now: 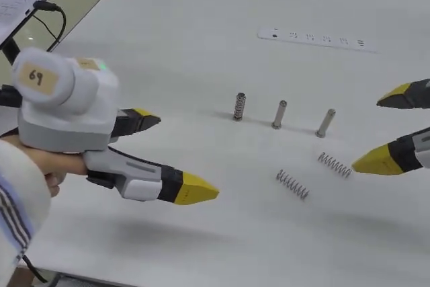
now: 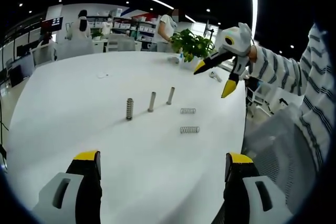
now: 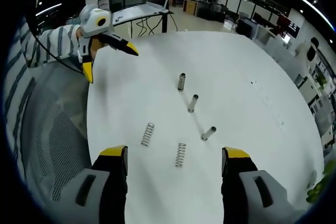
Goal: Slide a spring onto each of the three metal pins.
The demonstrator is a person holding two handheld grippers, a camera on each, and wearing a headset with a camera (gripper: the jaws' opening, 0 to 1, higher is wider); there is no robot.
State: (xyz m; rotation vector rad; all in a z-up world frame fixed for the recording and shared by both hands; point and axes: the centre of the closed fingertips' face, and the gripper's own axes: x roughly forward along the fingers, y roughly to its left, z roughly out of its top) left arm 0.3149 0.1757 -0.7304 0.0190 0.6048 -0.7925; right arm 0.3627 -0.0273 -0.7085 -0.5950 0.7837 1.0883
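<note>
Left gripper [image 1: 181,156] hung over the near left of the table [image 1: 168,18], well apart from the work, with its jaws spread wide and nothing between them. Opposite it, the right gripper [image 1: 371,132] sat at the right edge of the head view, jaws likewise apart and empty, its lower tip near one loose spring but not touching it.

Three pins stood upright in a row across the middle of the table. The left pin [image 1: 240,95] already wore a fitted spring [image 1: 238,109], its coils wrapped round the shaft down to the base. The mid pin [image 1: 279,114] and the right pin [image 1: 326,123] were bare.

Two springs were left, both lying flat on the table in front of the row. The far spring [image 1: 334,165] lay just before the right pin, closest to the right gripper. The near spring [image 1: 293,185] lay a little further toward the person, in front of the mid pin.

By that count the job looked about a third done: one pin was dressed and two were not. Each loose spring would need picking up, turning on end and threading over a bare pin. The right gripper seemed better placed to start than the left gripper.
</note>
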